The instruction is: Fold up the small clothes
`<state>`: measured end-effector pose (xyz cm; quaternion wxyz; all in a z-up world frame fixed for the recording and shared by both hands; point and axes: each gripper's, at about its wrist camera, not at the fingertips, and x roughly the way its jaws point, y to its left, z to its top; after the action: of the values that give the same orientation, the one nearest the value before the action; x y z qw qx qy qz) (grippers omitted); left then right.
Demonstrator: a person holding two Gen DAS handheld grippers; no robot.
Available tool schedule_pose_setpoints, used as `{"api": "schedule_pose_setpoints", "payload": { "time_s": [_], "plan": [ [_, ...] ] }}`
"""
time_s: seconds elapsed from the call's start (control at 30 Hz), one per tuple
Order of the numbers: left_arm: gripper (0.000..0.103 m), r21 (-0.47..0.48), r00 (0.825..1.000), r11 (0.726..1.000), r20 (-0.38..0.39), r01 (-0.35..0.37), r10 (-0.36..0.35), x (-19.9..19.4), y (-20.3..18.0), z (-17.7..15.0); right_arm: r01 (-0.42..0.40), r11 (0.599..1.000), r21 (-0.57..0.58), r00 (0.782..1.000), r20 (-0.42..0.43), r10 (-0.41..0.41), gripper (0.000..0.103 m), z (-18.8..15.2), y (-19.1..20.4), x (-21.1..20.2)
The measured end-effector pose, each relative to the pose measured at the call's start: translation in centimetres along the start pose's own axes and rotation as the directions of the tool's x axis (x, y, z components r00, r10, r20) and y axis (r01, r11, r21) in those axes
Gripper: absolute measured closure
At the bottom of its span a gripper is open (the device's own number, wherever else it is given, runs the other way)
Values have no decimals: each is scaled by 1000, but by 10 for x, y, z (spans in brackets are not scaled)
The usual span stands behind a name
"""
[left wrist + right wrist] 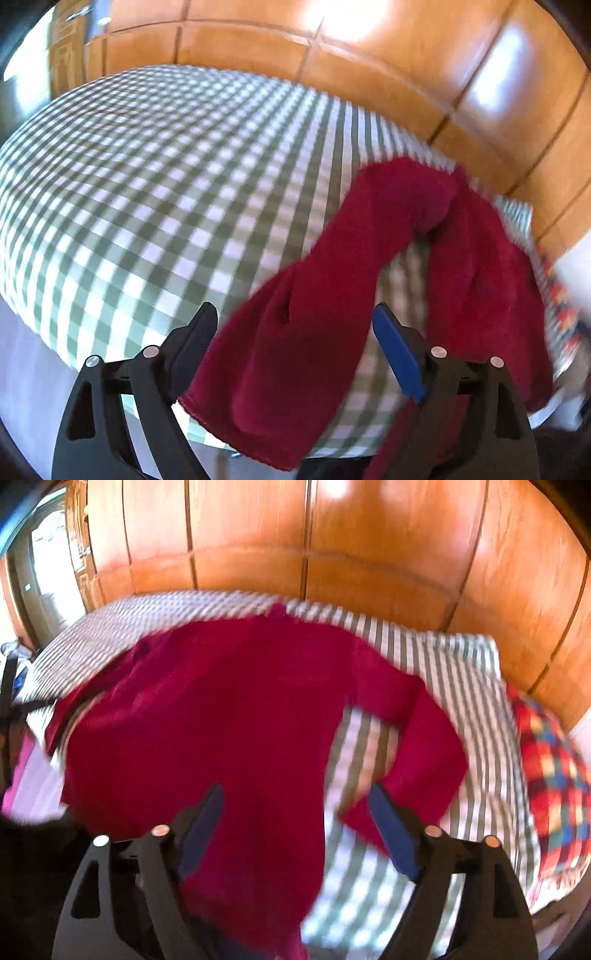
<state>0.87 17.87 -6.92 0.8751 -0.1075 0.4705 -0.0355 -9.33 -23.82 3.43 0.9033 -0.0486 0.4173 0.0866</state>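
A dark red garment (332,295) lies on the green-and-white checked bedcover (147,184), one long part reaching toward the bed's near edge and another running along the right. My left gripper (295,325) is open, its fingers either side of the near part, above it. In the right wrist view the same red garment (221,720) spreads wide over the bedcover (461,701), with a sleeve (417,760) bent to the right. My right gripper (295,805) is open above the garment's near part. Both views are motion-blurred.
A wooden wardrobe (332,554) stands behind the bed. A multicoloured checked cloth (550,775) lies at the bed's right edge, also glimpsed in the left wrist view (561,306). A doorway (48,561) is at far left.
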Motion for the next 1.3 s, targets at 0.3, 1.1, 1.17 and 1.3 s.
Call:
{"api": "schedule_pose_setpoints", "payload": {
  "time_s": [0.3, 1.1, 1.17, 1.3],
  "plan": [
    [91, 20, 995, 995, 40, -94, 93, -13, 24, 39, -96, 995, -26, 995, 5, 96, 19, 42, 64, 84],
    [32, 61, 991, 998, 128, 26, -34, 67, -19, 195, -60, 992, 107, 997, -39, 64, 20, 147, -47, 174],
    [32, 146, 994, 987, 83, 60, -73, 91, -56, 199, -21, 996, 88, 998, -61, 26, 20, 171, -59, 197],
    [33, 222, 996, 971, 3, 90, -93, 148, -93, 214, 15, 999, 30, 993, -115, -12, 20, 203, -73, 239]
  ]
}}
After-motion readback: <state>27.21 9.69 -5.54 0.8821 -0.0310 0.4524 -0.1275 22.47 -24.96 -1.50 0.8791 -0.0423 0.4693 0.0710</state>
